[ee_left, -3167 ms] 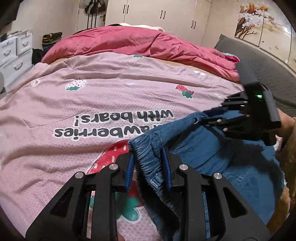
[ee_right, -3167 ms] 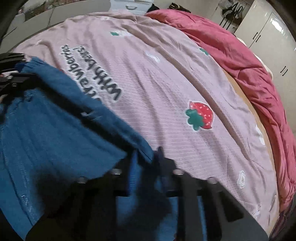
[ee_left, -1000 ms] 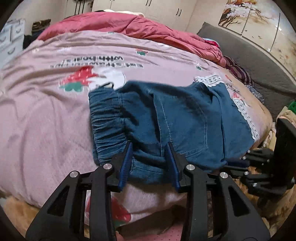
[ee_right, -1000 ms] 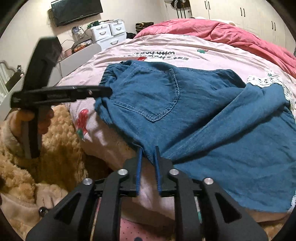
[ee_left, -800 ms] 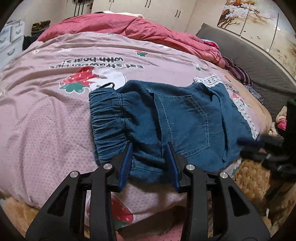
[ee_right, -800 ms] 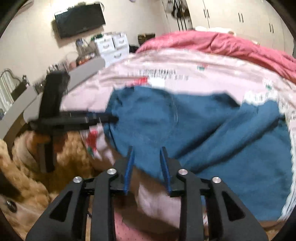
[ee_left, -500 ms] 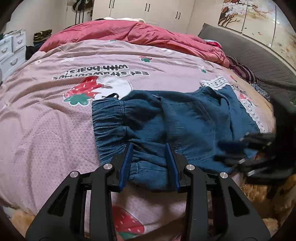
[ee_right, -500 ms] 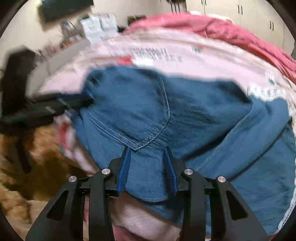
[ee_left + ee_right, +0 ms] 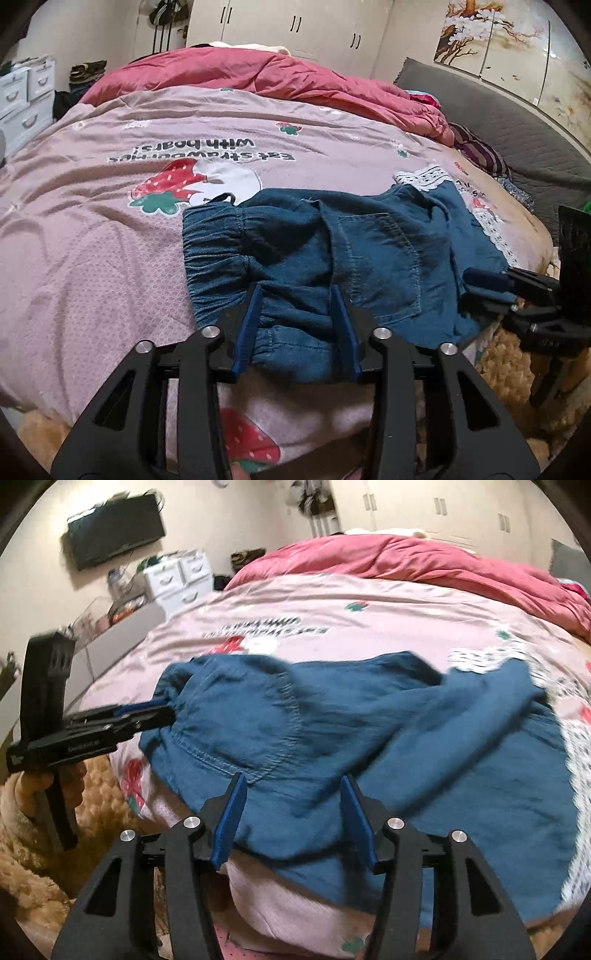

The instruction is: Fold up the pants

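We found the pants (image 9: 373,254), soft blue denim with a gathered elastic waistband and a stitched back pocket, lying doubled over near the front edge of the bed, on the pink quilted bedspread (image 9: 92,236) printed with strawberries and lettering. White lace trim (image 9: 423,178) edged the leg hems on the far right side.

Our left gripper (image 9: 295,323) stood with its blue-padded fingers apart, straddling the bunched waistband at the near edge without closing on it. Our right gripper (image 9: 293,812) likewise had its fingers spread wide, set over the near hem of the denim just below the pocket seam; in the left view it sat low at the right border of the cloth.

The fabric was rumpled and slack, one fold of it draped diagonally across the other. Beyond the pants the bedspread ran smooth and broad up to a crumpled red duvet (image 9: 266,77) at the far side. Below the bed's edge we saw tan fleece (image 9: 22,834).
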Tool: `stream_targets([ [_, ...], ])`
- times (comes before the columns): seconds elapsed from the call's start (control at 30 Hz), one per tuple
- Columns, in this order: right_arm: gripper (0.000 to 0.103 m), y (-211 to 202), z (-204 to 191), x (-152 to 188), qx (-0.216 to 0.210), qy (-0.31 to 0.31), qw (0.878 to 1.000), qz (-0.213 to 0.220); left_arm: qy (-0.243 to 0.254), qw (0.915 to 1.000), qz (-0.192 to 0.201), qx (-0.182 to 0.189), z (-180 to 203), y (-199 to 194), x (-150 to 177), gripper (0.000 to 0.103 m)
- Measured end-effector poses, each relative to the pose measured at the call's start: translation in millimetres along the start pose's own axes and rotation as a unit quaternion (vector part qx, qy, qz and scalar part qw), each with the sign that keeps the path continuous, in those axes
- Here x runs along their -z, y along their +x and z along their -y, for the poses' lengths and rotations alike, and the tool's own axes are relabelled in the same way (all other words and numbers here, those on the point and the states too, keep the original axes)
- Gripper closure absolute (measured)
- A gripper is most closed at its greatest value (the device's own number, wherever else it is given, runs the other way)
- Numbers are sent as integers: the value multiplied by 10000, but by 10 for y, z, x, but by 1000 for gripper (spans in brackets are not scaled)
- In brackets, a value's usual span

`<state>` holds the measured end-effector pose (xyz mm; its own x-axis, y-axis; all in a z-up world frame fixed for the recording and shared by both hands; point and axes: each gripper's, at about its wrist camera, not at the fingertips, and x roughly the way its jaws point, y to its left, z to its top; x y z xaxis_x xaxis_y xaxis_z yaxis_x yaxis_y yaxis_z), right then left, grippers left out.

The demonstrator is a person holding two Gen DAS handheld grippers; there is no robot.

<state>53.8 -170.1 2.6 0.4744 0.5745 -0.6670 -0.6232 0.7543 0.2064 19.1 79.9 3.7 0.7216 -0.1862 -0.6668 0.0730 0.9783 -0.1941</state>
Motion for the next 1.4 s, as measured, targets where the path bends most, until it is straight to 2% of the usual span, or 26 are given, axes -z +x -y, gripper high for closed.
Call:
stream_targets([
  [0.07,50,-95,93,34,101,135,9998,44,112,9999,72,-75,79,-85,-19,53],
  [0.2,50,-177,249,112,303,315,9990,50,350,9990,212,-162,223,-219,-64,53],
  [0.33,49,-235,376,138,474,478,9977,90,444,9988,212,35,369,-235,-101,53],
  [0.4,37,-280,446,121,604,608,9962,174,476,9982,101,345,480,-175,-107,53],
  [0.57,37,-413,654,129,936,824,9917,308,514,9904,-267,1254,806,50,-117,53],
  [0.8,37,-558,879,132,1312,1005,9856,370,755,9757,-862,1867,1242,531,-122,54],
  [0.9,37,-579,942,119,1412,990,9844,355,776,9707,-1065,2010,1379,719,-113,59],
  [1.0,37,-572,976,44,1472,879,9847,326,741,9716,-1086,1966,1455,870,-157,66],
  [1.07,37,-557,988,-46,1506,775,9850,326,652,9728,-1070,1946,1461,945,-202,82],
  [1.17,37,-481,985,-279,1523,553,9863,323,615,9701,-1017,2115,1496,1018,-246,93],
  [1.27,37,-292,993,-592,1527,273,9877,218,611,9636,-1004,2400,1536,1050,-203,95],
  [1.4,37,149,1105,-978,1573,67,9874,-129,576,9592,-1055,2559,1530,1111,-113,97],
])
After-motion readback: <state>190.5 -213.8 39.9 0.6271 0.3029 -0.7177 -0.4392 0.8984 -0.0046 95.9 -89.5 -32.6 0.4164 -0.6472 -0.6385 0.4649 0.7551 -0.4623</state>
